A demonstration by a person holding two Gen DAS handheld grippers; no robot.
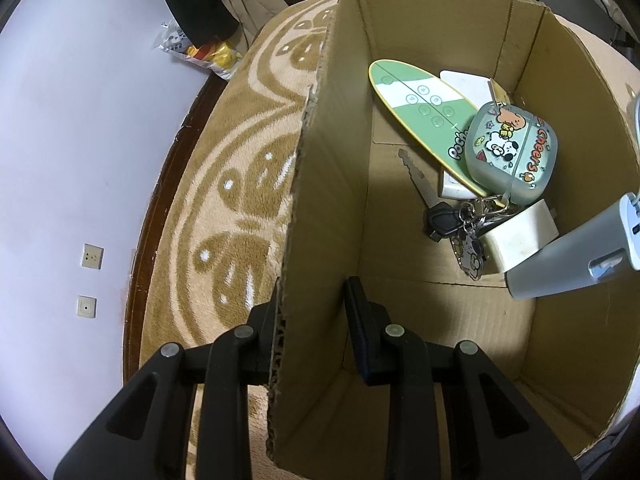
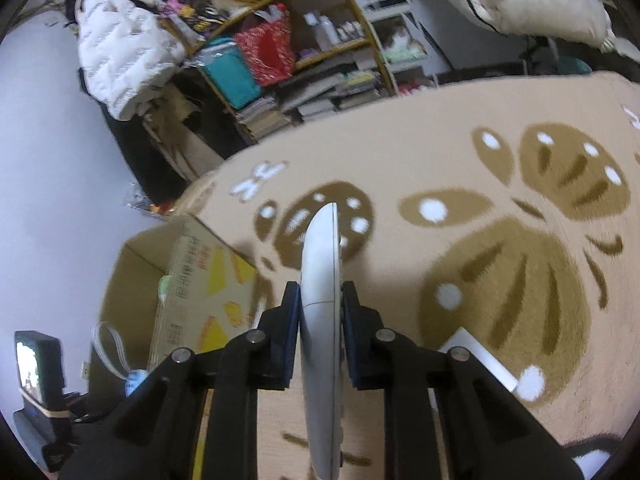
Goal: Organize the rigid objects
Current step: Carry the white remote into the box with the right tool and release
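Gripping the box (image 1: 400, 208) wall, the left tool (image 1: 312, 300) steadies it; the right tool (image 2: 320, 300), clamped on the remote (image 2: 320, 280), should release low over the box's bare near corner.

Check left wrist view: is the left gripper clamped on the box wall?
Yes, the left gripper has one finger outside and one inside the cardboard box wall, pinching it.

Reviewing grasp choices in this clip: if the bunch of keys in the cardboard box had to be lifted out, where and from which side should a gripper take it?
Grip the black key head, coming straight down from above. The bunch of keys lies flat on the floor of the cardboard box; the blade looks too thin to pinch, and the rings are crowded by the white adapter and the cartoon case. The head's left side is probably the freest.
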